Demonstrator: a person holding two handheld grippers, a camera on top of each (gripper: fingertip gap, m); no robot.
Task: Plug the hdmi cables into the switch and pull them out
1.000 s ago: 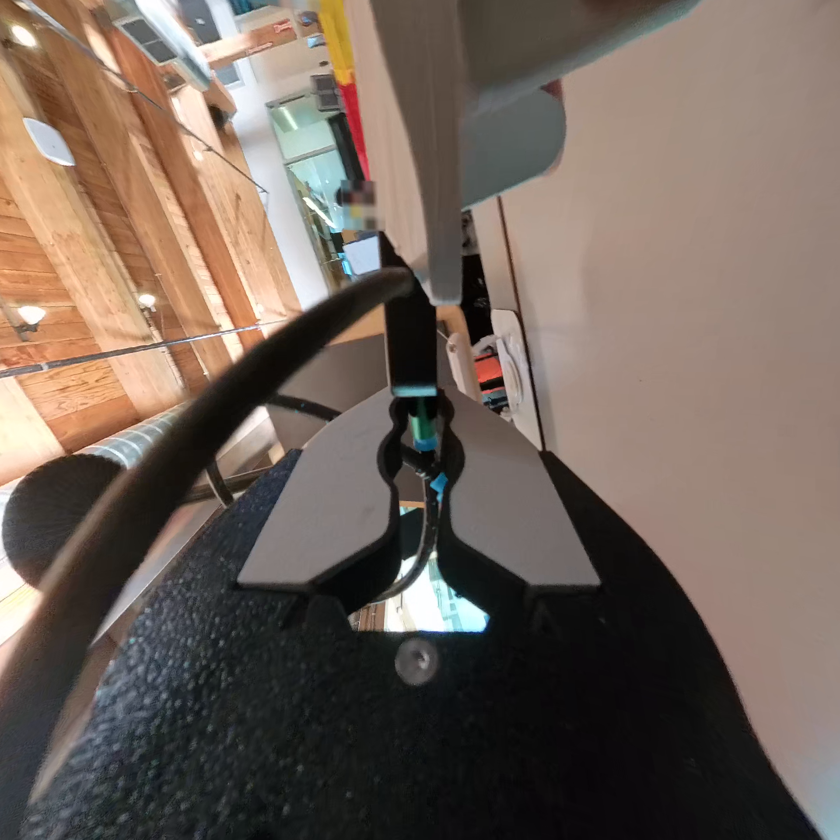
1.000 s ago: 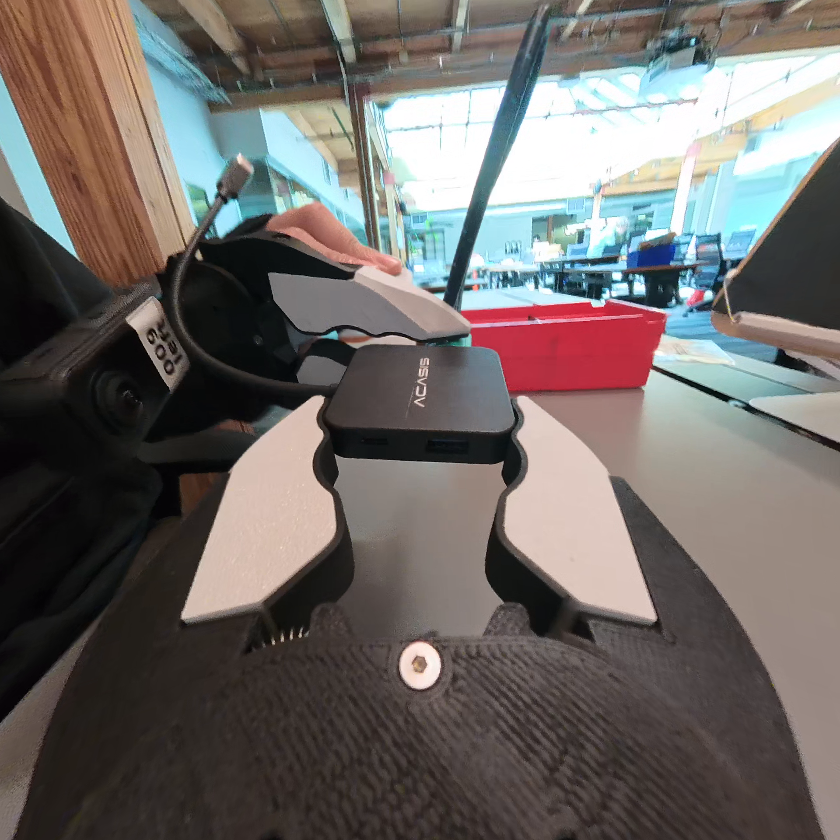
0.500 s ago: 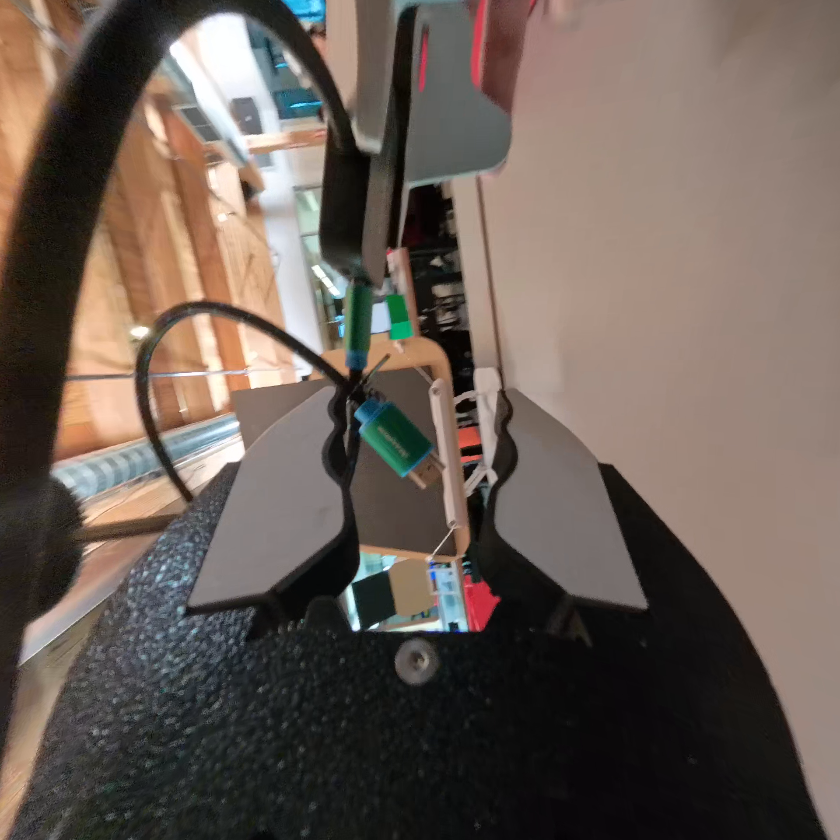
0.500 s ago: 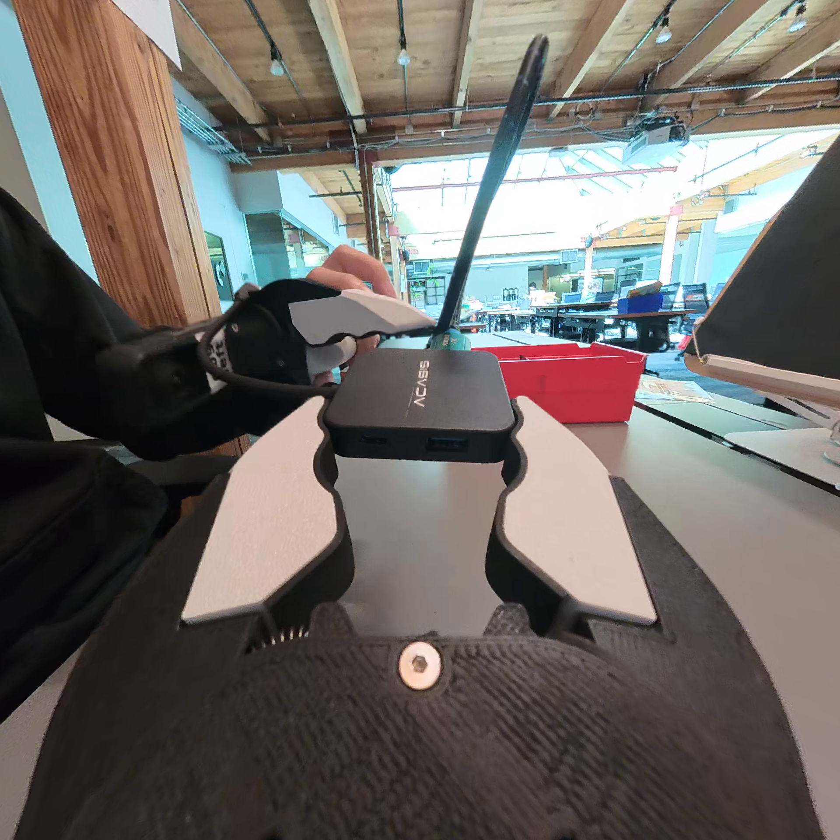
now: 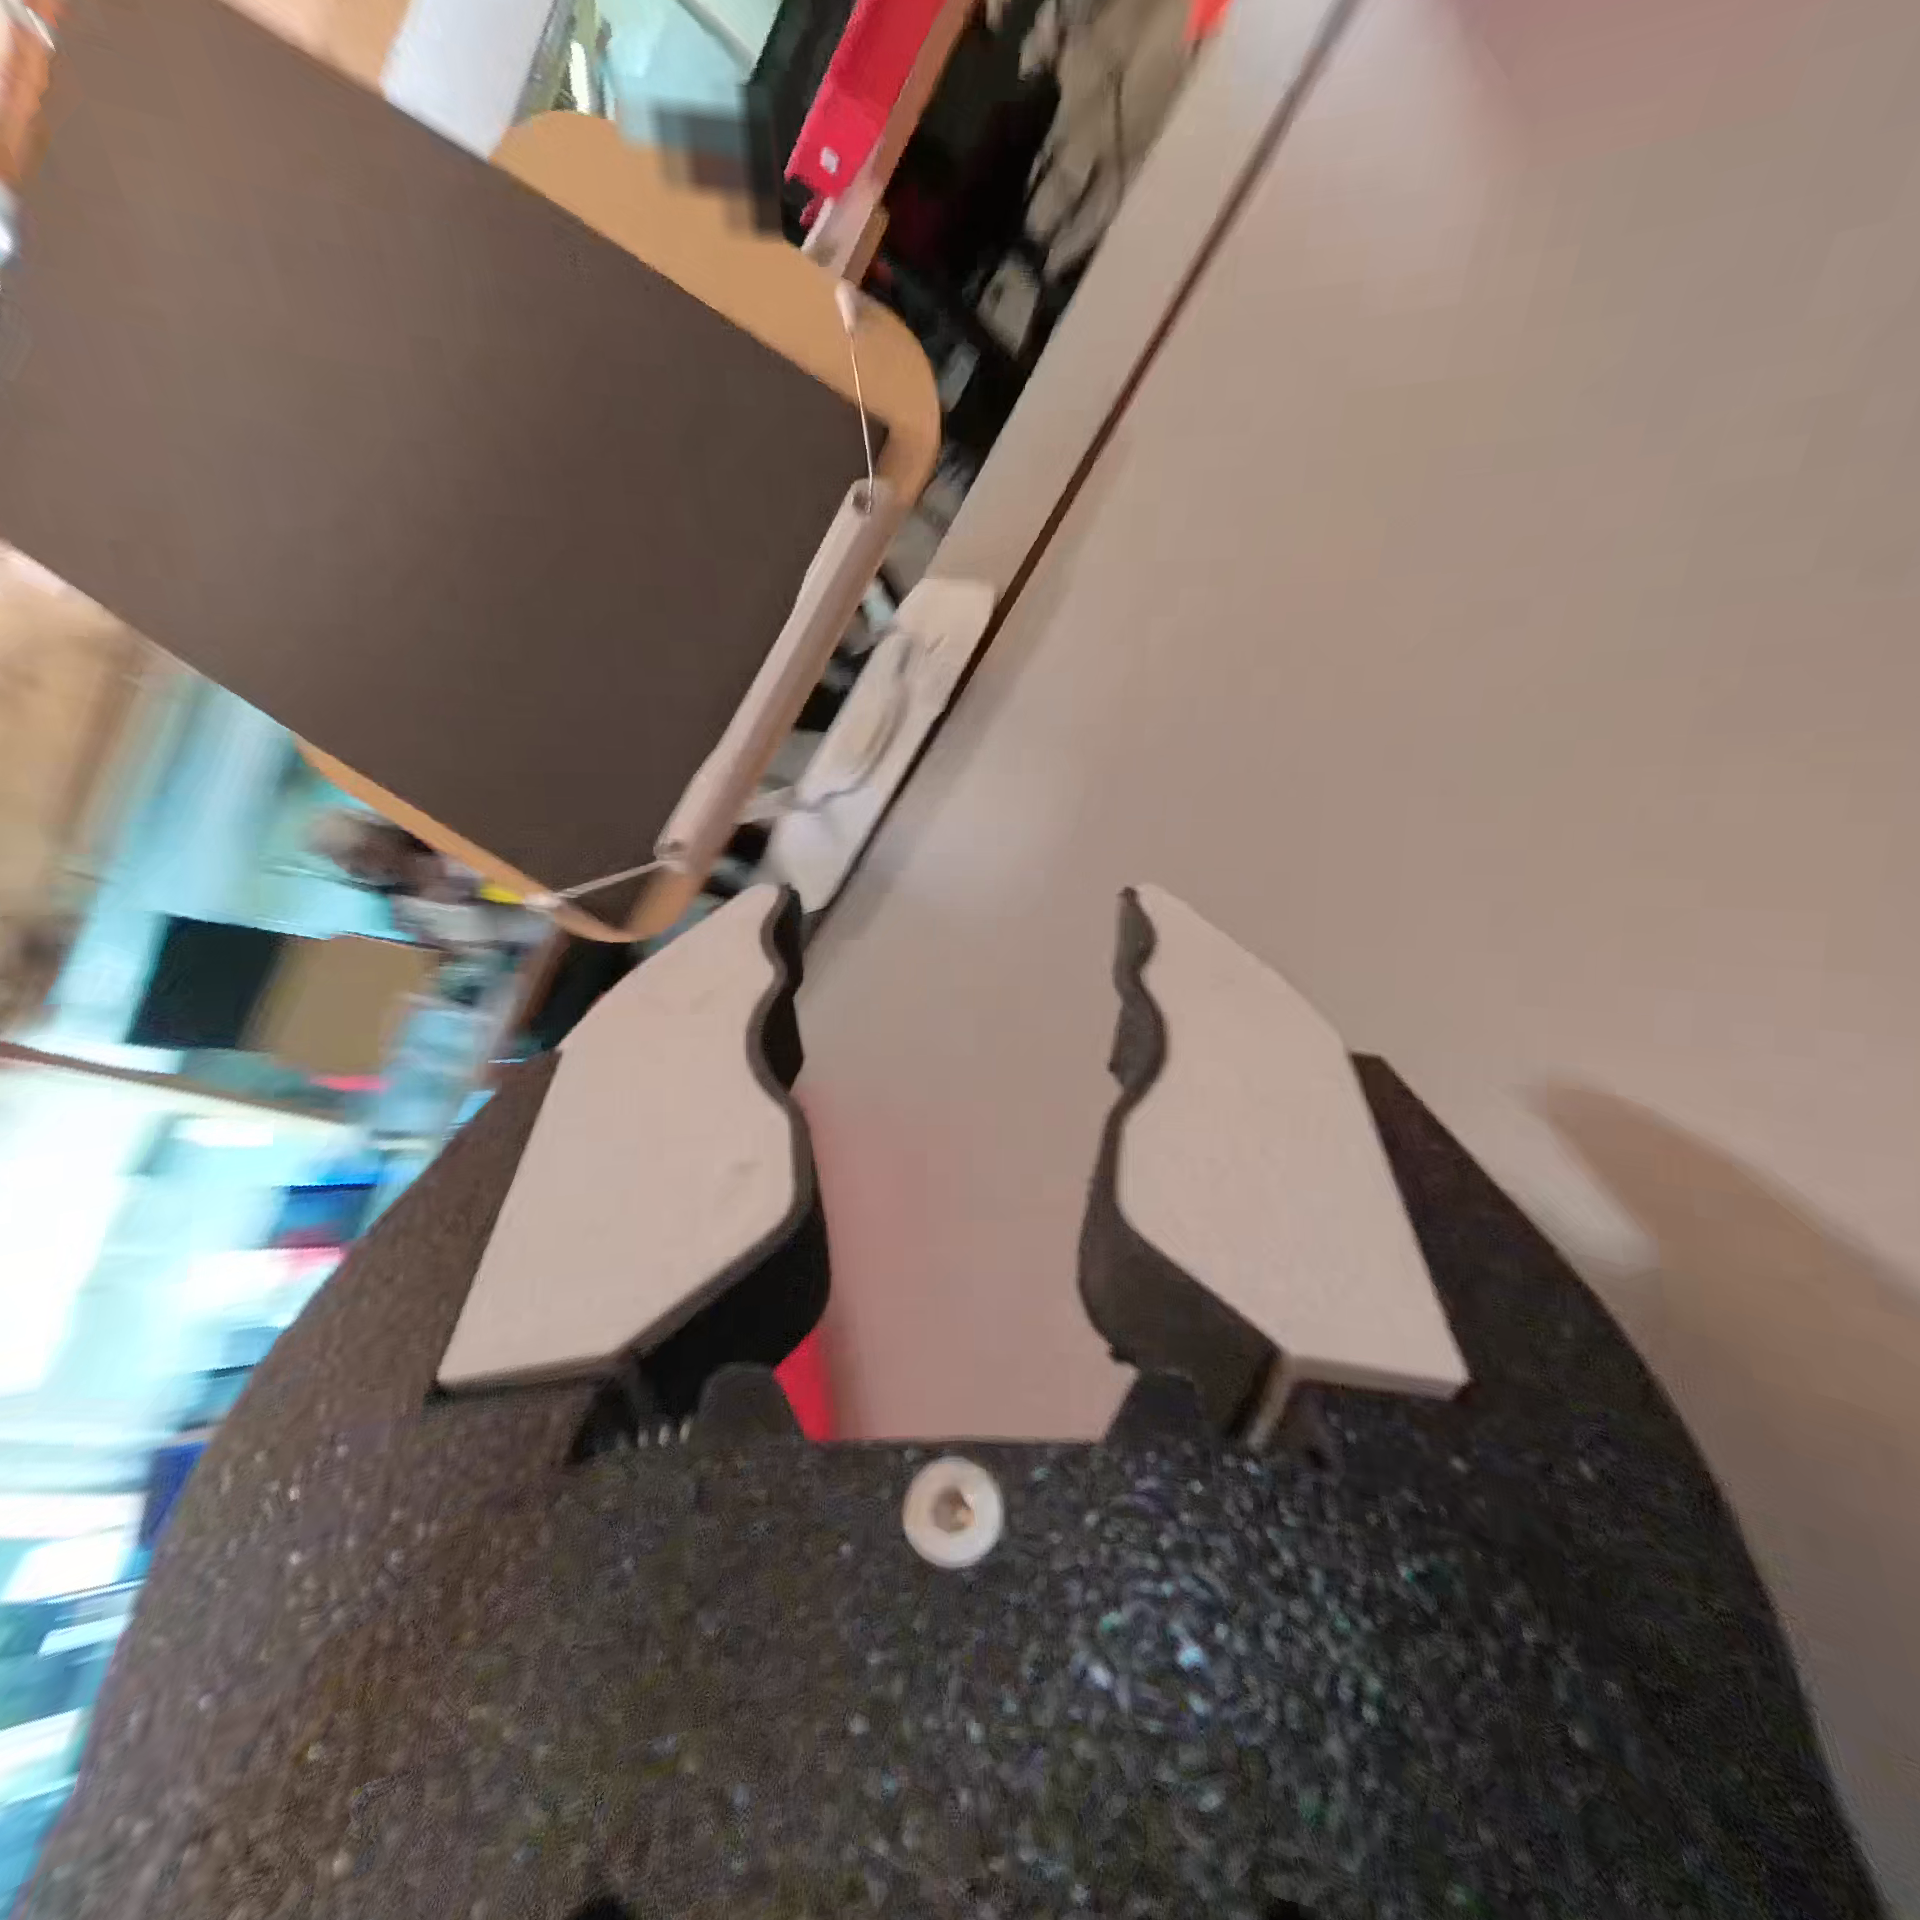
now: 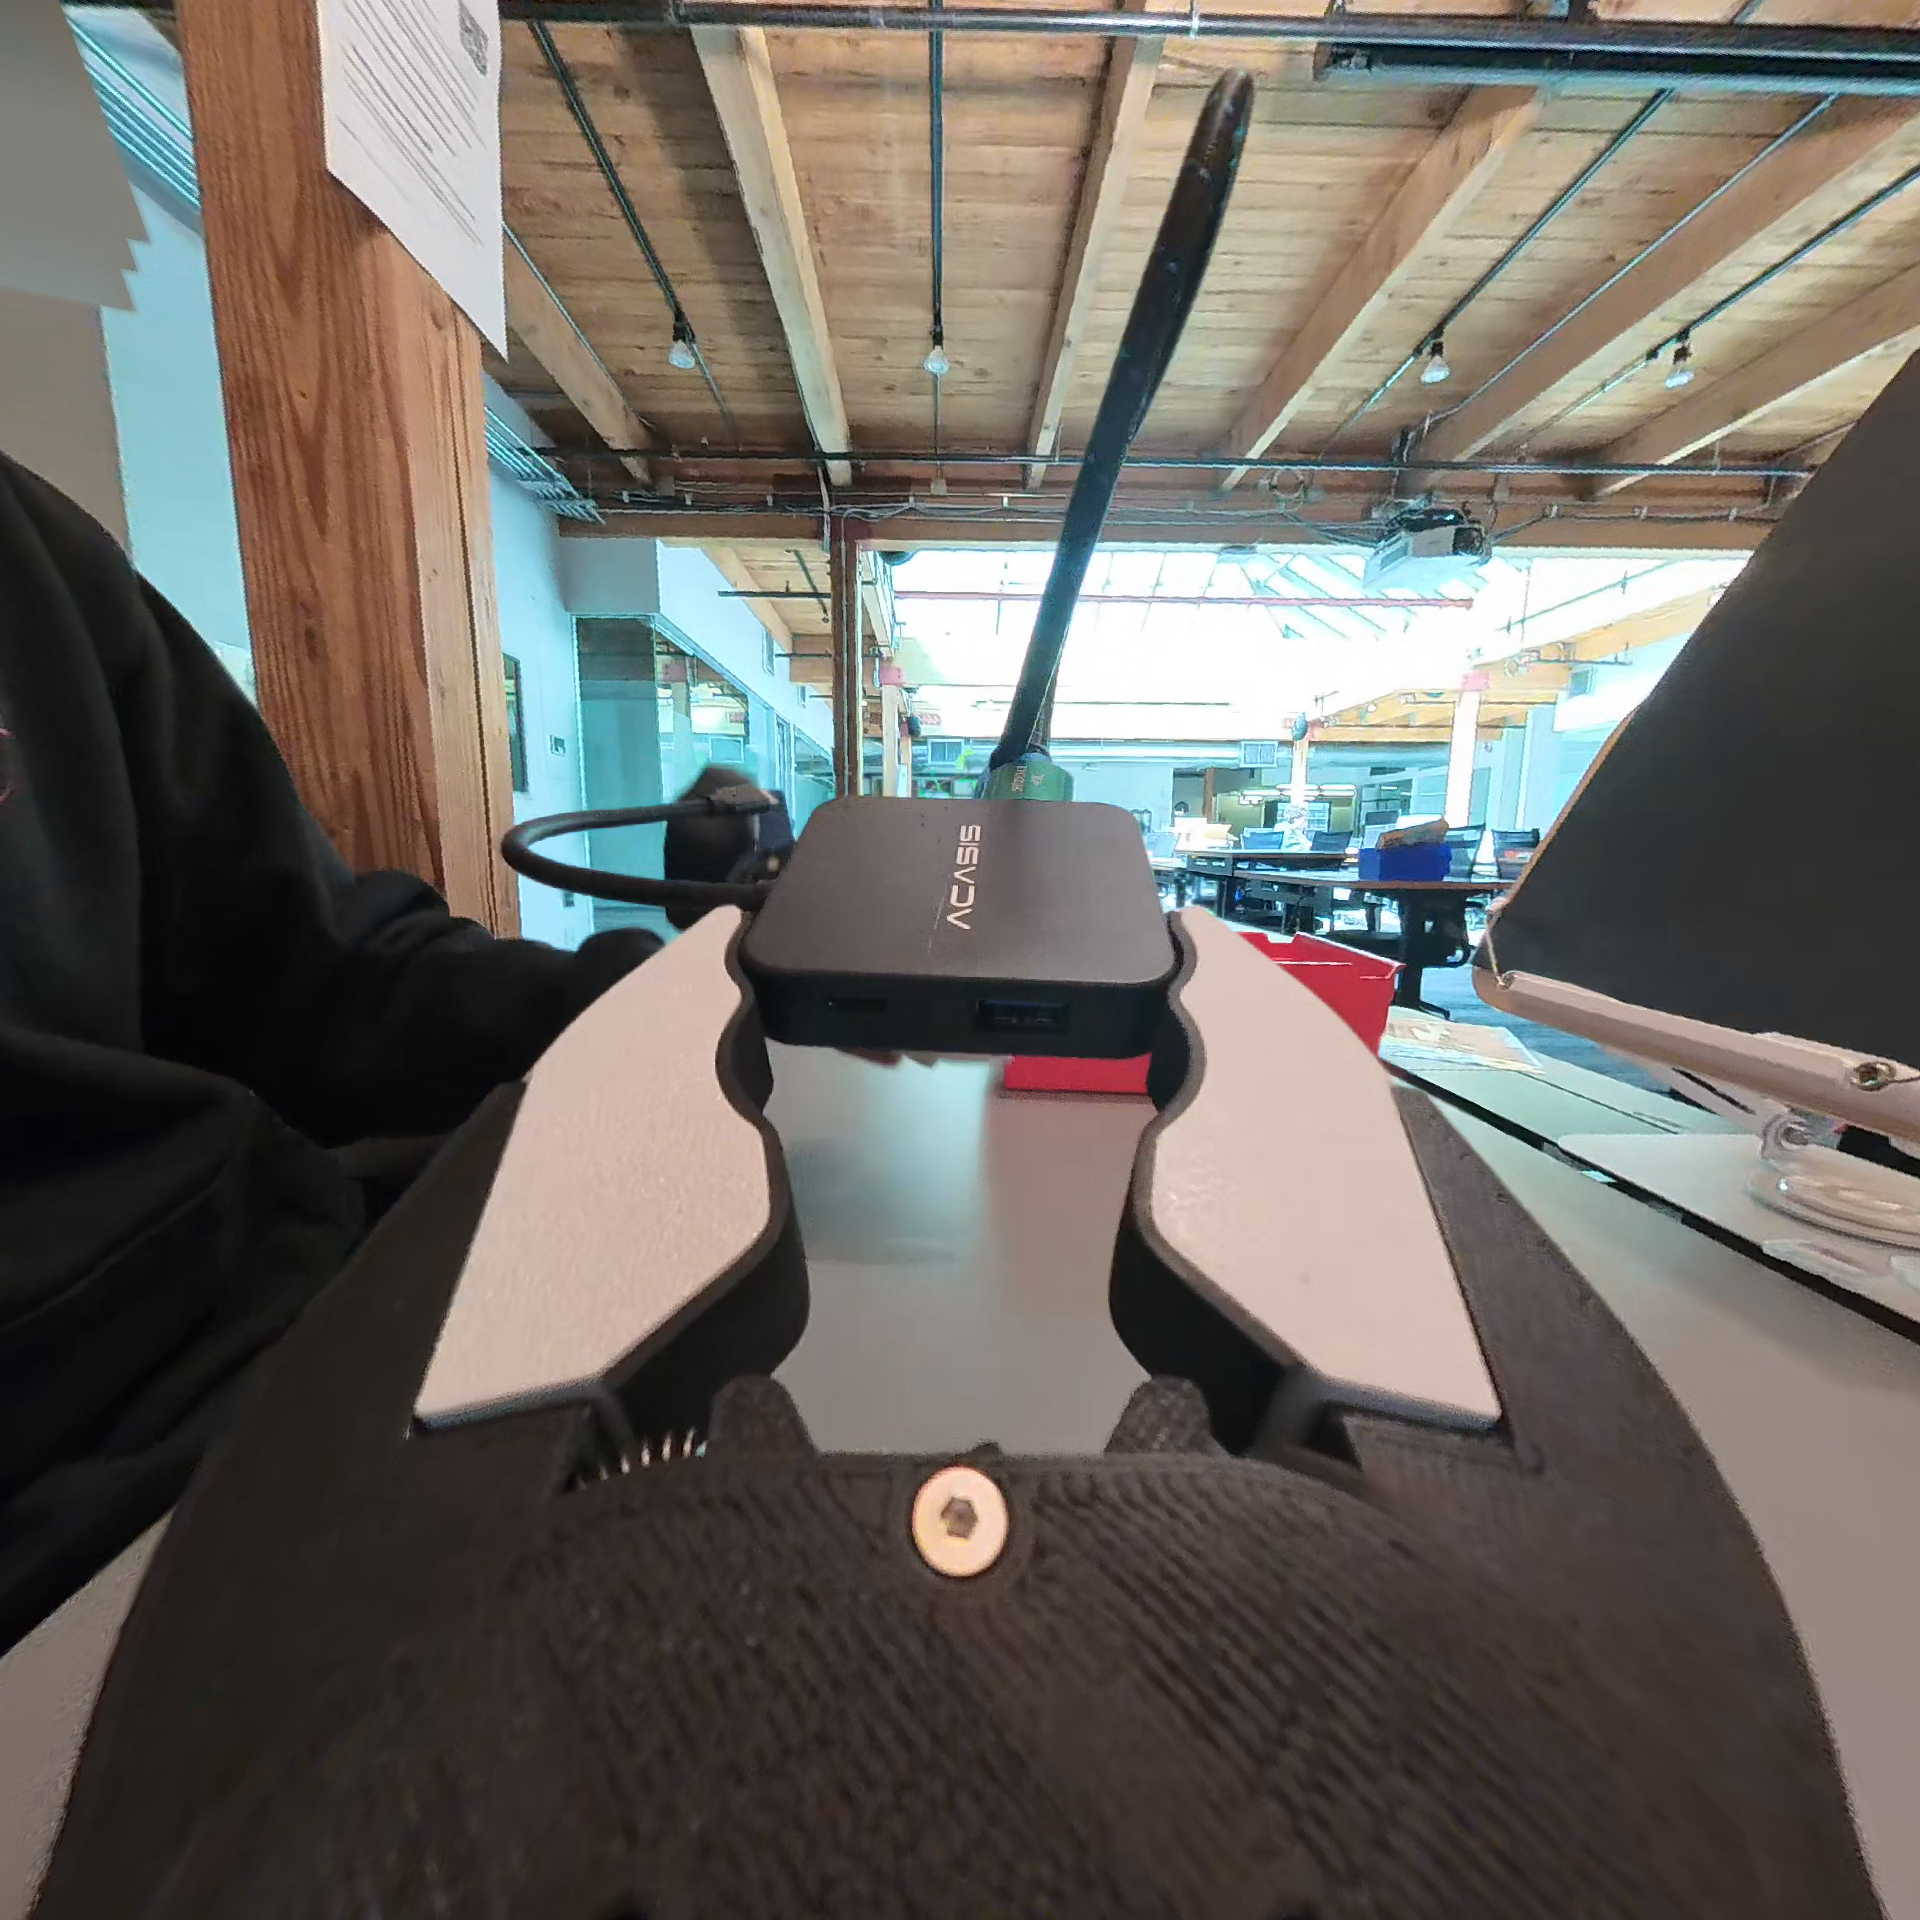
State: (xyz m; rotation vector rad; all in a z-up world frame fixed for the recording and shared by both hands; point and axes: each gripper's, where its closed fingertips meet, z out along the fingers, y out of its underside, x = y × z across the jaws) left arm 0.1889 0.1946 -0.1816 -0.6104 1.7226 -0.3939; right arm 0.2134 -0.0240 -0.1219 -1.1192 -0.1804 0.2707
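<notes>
Black and flat, the switch (image 6: 956,920) sits clamped by its sides between the fingers of the right gripper (image 6: 961,982), lifted clear of the grey table (image 6: 1621,1382). One HDMI cable (image 6: 1117,416) with a green plug (image 6: 1023,779) stands seated in its far edge, rising stiffly toward the ceiling. A short black pigtail lead (image 6: 613,862) curls off the switch's left side. The near-edge ports are empty. The left gripper (image 5: 956,925) hangs spread apart and holds nothing, pointed along the table toward a tilted dark panel (image 5: 395,499) on a stand. By this showing, one plug is in; any further cable is out of sight, and the pulling-out is left to do. A red bin (image 6: 1320,987) lies beyond.
</notes>
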